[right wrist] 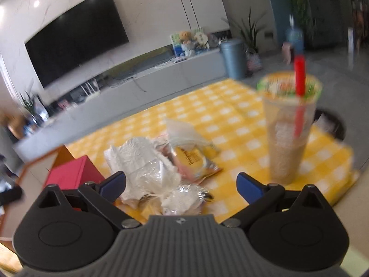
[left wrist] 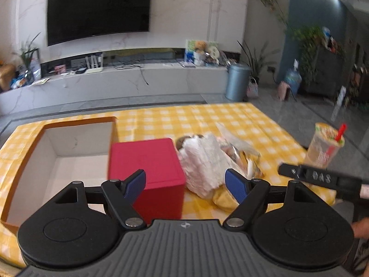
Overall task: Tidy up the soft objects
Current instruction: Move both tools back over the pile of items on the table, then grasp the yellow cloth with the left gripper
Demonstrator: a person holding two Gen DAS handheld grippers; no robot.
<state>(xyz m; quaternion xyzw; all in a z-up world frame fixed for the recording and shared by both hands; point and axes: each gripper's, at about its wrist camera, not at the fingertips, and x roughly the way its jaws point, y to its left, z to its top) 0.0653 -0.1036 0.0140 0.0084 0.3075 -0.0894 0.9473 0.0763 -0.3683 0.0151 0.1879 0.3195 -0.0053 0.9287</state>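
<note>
A heap of soft things lies on the yellow checked cloth (left wrist: 161, 120): crumpled white tissue (left wrist: 203, 161), clear plastic and a yellow snack packet (right wrist: 196, 159). My left gripper (left wrist: 185, 183) hovers open over the near edge, a red box (left wrist: 147, 168) just ahead of its left finger and the tissue by its right one. The right gripper (right wrist: 181, 184) is open too, above the tissue (right wrist: 143, 159) and wrappers, holding nothing. Its black body (left wrist: 322, 180) shows at the right edge of the left wrist view.
An open cardboard box (left wrist: 69, 157) with a white inside stands left of the red box (right wrist: 73, 173). A plastic drink cup (right wrist: 290, 124) with a red straw stands at the cloth's right side. Beyond the table are a TV wall, a low cabinet and a grey bin (left wrist: 237, 80).
</note>
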